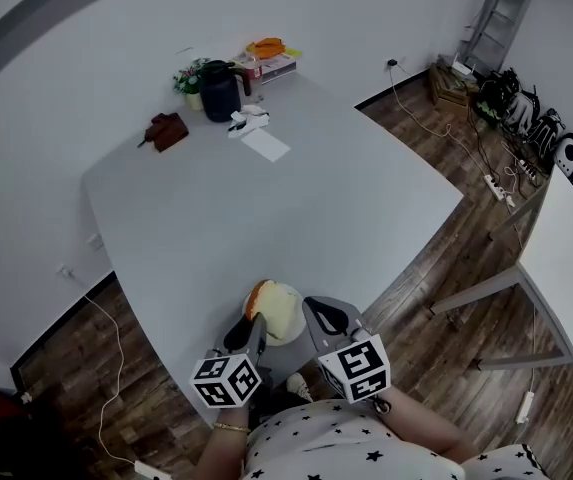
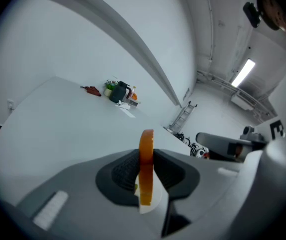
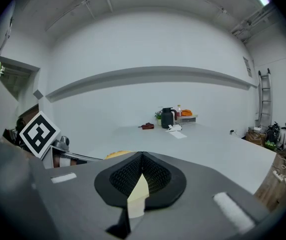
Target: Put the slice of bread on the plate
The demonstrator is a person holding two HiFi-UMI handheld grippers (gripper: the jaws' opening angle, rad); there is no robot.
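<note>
Holding bread: left gripper (image 2: pixel 146 168) is clamped on the bread (image 2: pixel 145 140), which stands on edge (orange crust up).
Right gripper (image 3: pixel 142 173): shut on the rim of the pale plate (image 1: pixel 288 316).
Bread spot: at the plate's left edge, not lying on it, over the table's (image 1: pixel 266 208) near end.
Far end: jug (image 1: pixel 220 90), plant (image 1: pixel 190 76), paper (image 1: pixel 266 145).

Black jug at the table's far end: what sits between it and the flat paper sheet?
A small white object lies between the black jug and the paper sheet, seen clearest in the head view.
</note>
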